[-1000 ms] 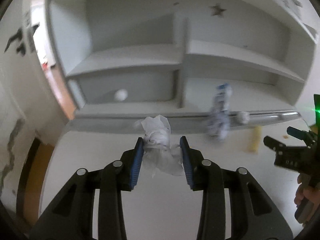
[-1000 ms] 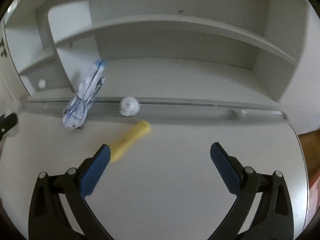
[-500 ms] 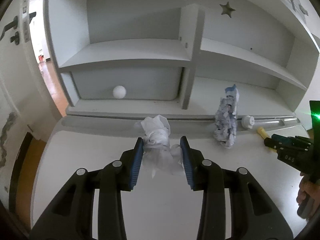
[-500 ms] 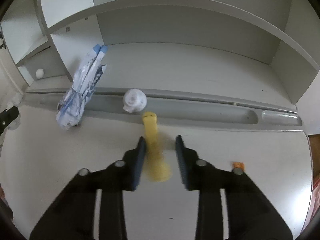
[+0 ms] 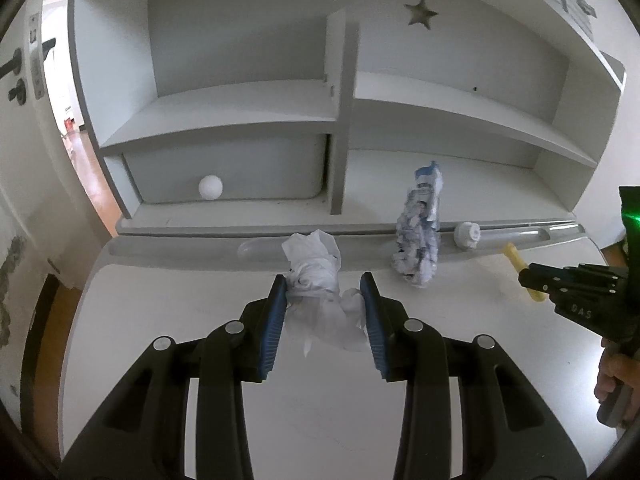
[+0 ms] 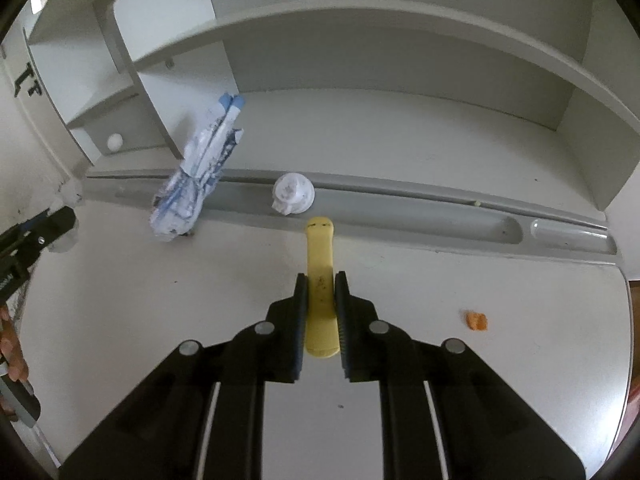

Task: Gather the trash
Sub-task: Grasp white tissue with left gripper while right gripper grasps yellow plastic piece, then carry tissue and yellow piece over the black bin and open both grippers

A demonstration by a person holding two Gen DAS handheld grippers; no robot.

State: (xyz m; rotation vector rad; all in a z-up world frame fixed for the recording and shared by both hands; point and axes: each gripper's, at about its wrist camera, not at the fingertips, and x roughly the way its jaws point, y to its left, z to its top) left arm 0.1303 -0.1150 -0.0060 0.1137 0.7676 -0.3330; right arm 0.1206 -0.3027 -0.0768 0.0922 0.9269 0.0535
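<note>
while right gripper (image 6: 321,280) pinches yellow strip (image 6: 320,256), crumpled tissue (image 5: 316,280) in left gripper (image 5: 323,286)

Desk top (image 6: 400,420): smooth, matt white. Shelf unit (image 5: 240,120): painted, matt grey-white. Tissue wad (image 5: 316,280): thin, crinkled white paper. Printed wrapper (image 6: 192,184): crumpled, slightly glossy film or paper. Yellow stick (image 6: 320,280): smooth, matt, plastic-like. Gripper pads (image 5: 276,316): ribbed blue rubber; bodies matt black plastic.

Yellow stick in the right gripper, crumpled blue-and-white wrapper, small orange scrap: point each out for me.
Yellow stick (image 6: 319,256): right wrist view, on its bare upper half ahead of the pads.
Crumpled blue-and-white wrapper (image 6: 192,188): right wrist view, on its twisted middle.
Small orange scrap (image 6: 476,320): right wrist view, on its centre.
</note>
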